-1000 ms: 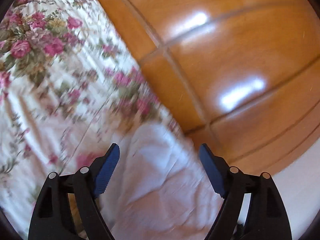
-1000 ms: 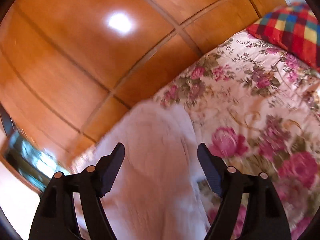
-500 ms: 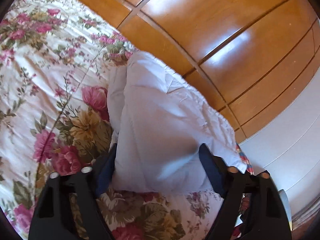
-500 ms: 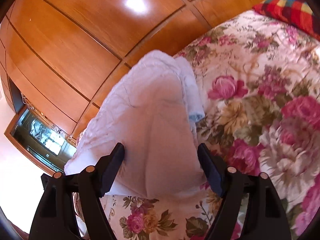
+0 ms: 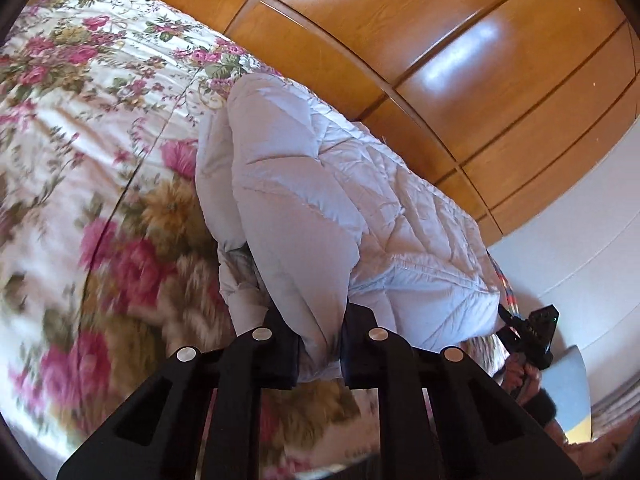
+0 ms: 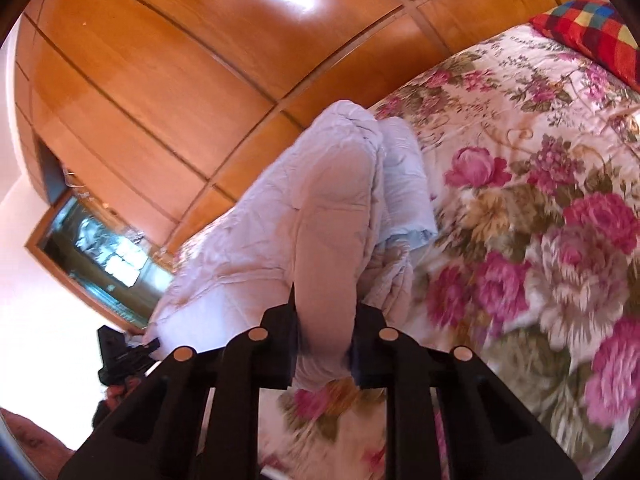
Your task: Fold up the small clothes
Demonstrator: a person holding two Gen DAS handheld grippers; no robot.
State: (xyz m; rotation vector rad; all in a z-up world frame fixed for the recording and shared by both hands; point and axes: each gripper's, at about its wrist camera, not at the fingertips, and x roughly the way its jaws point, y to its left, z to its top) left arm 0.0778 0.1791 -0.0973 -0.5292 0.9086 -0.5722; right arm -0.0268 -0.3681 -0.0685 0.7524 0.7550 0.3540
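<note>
A pale lilac quilted garment [image 5: 320, 200] lies on the floral bedspread [image 5: 80, 140], stretched between both grippers. My left gripper [image 5: 320, 350] has its jaws closing on the garment's near edge, and the pads press the bunched cloth between them. In the right wrist view the same garment [image 6: 320, 200] runs up the middle. My right gripper [image 6: 324, 354] is closing too, pads squeezing a fold of its near edge. A light blue inner layer [image 6: 404, 200] shows along the garment's right side. Each gripper appears at the edge of the other's view.
Glossy wooden wardrobe panels [image 5: 440, 60] rise behind the bed. A red checked pillow [image 6: 592, 32] lies at the bedspread's [image 6: 540, 200] far right. A framed glass cabinet [image 6: 100, 260] stands at the left. White wall [image 5: 580, 240] and a person's hand [image 5: 524, 380] show at the right.
Both grippers moved in over the garment's near edge and went from wide open to pinched on the cloth. The garment now fills the middle of both views.
</note>
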